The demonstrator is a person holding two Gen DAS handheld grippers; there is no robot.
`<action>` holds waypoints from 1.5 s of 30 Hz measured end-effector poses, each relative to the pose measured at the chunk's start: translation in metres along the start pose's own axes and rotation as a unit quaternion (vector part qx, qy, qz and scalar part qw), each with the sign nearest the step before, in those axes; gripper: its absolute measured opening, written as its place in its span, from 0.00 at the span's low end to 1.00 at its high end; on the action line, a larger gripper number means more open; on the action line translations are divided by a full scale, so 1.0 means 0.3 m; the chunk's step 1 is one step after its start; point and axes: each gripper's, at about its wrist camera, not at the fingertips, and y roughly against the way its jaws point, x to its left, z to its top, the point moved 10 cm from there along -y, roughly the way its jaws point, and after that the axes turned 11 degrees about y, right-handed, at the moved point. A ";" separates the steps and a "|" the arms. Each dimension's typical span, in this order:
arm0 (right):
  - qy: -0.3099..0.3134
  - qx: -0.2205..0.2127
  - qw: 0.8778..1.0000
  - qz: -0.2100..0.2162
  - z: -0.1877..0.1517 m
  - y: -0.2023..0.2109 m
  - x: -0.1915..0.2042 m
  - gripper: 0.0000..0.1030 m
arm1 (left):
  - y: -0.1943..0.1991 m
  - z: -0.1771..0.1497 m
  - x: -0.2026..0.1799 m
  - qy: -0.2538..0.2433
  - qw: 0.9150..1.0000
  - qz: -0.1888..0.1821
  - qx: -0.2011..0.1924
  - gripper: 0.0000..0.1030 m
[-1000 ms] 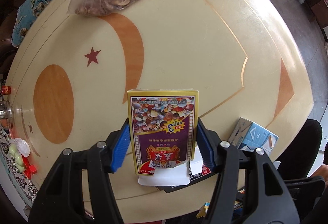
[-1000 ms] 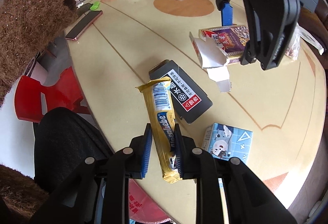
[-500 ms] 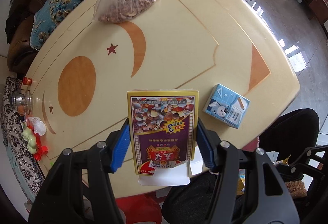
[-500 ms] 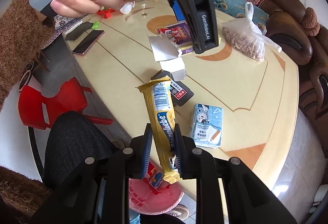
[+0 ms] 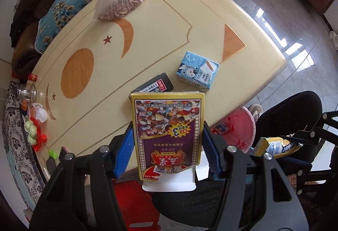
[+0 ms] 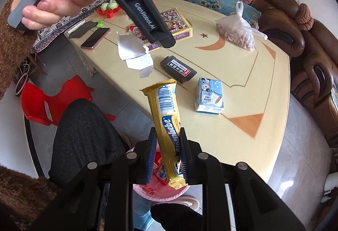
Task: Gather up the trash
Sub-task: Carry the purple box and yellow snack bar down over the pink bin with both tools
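My left gripper (image 5: 168,151) is shut on a purple and yellow card box (image 5: 168,131) with a torn white flap, held high above the table edge; the box also shows in the right wrist view (image 6: 177,23). My right gripper (image 6: 166,159) is shut on a yellow snack wrapper (image 6: 166,123), held over a pink trash bin (image 6: 160,190) on the floor beside the table. The bin shows in the left wrist view (image 5: 238,127) too. A black box (image 5: 156,85) and a blue milk carton (image 5: 197,73) lie on the cream table (image 5: 158,26).
A bag of nuts (image 5: 120,7) lies at the far side of the table. A phone (image 6: 95,37), a green clip and red items lie near the table's left end. A red stool (image 6: 52,102) and the person's legs (image 6: 84,131) are by the table edge. Sofas stand behind.
Both grippers have risen and pulled back from the table with their loads. The right one with the wrapper now hangs over the pink bin. The black box and carton lie uncovered.
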 end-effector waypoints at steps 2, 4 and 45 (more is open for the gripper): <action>-0.007 0.004 1.000 0.005 -0.033 0.002 0.021 0.21 | -0.009 -0.048 -0.021 0.005 1.000 -0.008 -0.001 0.58; -0.012 0.006 1.000 0.007 -0.060 0.002 0.038 0.21 | -0.021 -0.090 -0.043 0.005 1.000 -0.018 -0.001 0.58; -0.133 0.116 0.982 0.062 -0.575 -0.511 0.139 0.21 | -0.629 -0.539 -0.410 -0.028 0.991 -0.115 0.060 0.58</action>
